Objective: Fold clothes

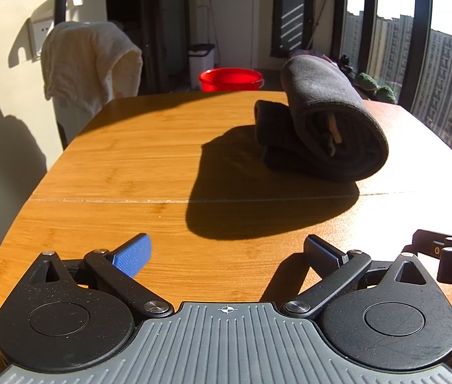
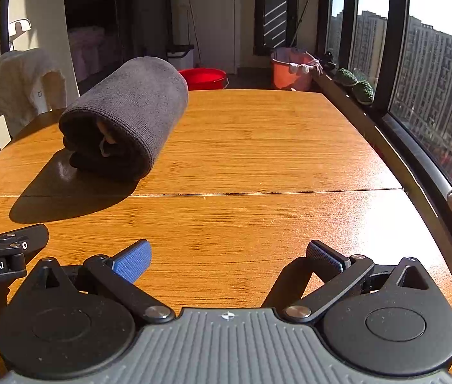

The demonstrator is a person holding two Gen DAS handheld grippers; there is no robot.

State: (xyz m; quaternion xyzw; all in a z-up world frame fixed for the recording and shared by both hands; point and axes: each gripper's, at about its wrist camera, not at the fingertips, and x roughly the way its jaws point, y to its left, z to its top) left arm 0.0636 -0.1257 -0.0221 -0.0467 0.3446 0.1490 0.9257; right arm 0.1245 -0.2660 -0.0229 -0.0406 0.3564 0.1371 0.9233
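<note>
Sunlit wooden table point(image 1: 149, 160) fills both wrist views, a seam running across its middle. Nearest the left camera, the left gripper point(image 1: 227, 254) hovers low over bare wood, its blue-padded fingers spread wide with nothing between them. The right gripper point(image 2: 229, 256) sits just beside it, at about 3 o'clock from the left one, jaws equally wide apart and empty. Beyond the seam, at about 1 o'clock from the left gripper and 11 o'clock from the right, a dark grey garment point(image 1: 325, 124) lies rolled into a thick bundle on the table, casting a long shadow toward the grippers. Farther off, past the table's far edge, stand a red basin point(image 1: 230, 79) and a pale cloth point(image 1: 85, 60) draped over something at 10 o'clock.
</note>
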